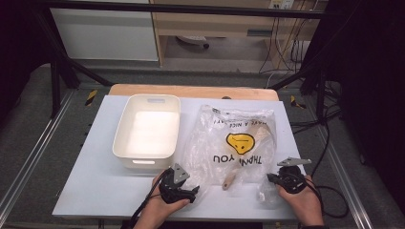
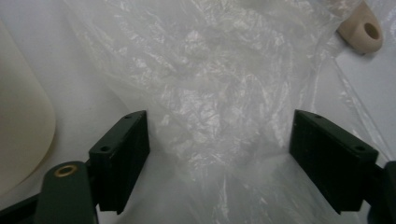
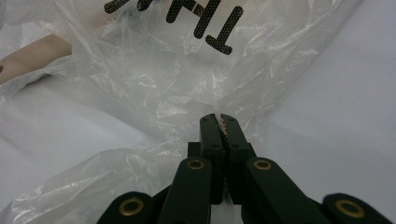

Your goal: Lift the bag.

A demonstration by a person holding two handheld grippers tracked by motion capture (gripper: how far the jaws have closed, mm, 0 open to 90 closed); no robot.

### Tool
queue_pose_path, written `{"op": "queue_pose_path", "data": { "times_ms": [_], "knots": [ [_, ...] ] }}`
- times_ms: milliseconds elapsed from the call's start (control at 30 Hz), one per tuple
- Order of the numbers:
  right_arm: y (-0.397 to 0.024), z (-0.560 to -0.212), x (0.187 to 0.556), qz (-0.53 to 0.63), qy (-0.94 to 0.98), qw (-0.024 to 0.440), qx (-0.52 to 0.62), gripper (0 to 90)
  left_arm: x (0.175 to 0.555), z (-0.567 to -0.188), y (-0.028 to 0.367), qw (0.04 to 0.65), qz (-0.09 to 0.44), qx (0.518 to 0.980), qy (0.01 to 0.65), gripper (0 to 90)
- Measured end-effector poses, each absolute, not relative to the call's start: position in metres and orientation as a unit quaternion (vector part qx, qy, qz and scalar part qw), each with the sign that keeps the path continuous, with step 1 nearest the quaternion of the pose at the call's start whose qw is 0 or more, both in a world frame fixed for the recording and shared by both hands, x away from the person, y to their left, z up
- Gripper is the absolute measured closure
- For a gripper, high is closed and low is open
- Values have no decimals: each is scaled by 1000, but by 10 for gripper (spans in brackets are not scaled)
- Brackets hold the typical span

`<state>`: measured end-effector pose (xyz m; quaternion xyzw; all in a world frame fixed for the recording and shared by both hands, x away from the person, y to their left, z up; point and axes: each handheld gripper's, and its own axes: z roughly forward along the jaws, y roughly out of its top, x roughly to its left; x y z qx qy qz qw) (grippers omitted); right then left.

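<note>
A clear plastic bag (image 1: 234, 138) printed with a yellow face and "THANK YOU" lies on the white table, its mouth toward me. Inside it is a wooden utensil, whose pale handle (image 1: 230, 180) pokes out near the mouth. At the bag's near left corner my left gripper (image 1: 193, 190) is open. In the left gripper view its jaws (image 2: 219, 121) stand wide apart with crumpled bag film (image 2: 210, 84) between them, and the pads are off it. My right gripper (image 1: 270, 177) is at the near right corner. Its jaws (image 3: 219, 119) are shut on a fold of the bag (image 3: 154, 79).
A white rectangular bin (image 1: 143, 160) stands left of the bag, close to the left gripper; its rounded wall (image 2: 18, 126) shows in the left gripper view. The white tabletop (image 1: 95, 162) lies bare to the left. Cables trail off the table's right side.
</note>
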<state>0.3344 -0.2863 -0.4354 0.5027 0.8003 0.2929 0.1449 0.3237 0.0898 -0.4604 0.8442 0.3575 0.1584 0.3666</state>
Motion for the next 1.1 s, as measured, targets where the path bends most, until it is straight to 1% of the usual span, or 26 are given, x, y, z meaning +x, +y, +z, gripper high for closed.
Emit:
{"op": "queue_pose_path", "data": {
  "times_ms": [133, 267, 367, 500, 633, 767, 867, 933, 1100],
  "knots": [
    [-285, -435, 334, 296, 803, 145, 497, 900, 322, -460, 88, 369, 162, 846, 350, 259],
    [-283, -435, 334, 296, 803, 143, 497, 900, 319, -459, 86, 374, 161, 847, 342, 390],
    [-282, -435, 334, 297, 804, 144, 494, 900, 319, -459, 85, 375, 162, 849, 336, 447],
    [-280, -434, 334, 298, 805, 143, 493, 900, 320, -460, 84, 381, 165, 849, 326, 589],
    [-280, -434, 334, 299, 805, 143, 492, 900, 321, -460, 82, 382, 167, 850, 321, 712],
    [-279, -434, 335, 297, 807, 142, 491, 900, 322, -460, 82, 382, 167, 850, 321, 788],
    [-279, -434, 335, 298, 808, 141, 488, 900, 324, -460, 83, 384, 167, 849, 324, 865],
    [-278, -434, 335, 298, 808, 141, 488, 900, 325, -460, 84, 385, 163, 848, 326, 896],
    [-275, -432, 335, 297, 811, 136, 484, 900, 327, -459, 86, 390, 152, 846, 331, 900]
  ]
}}
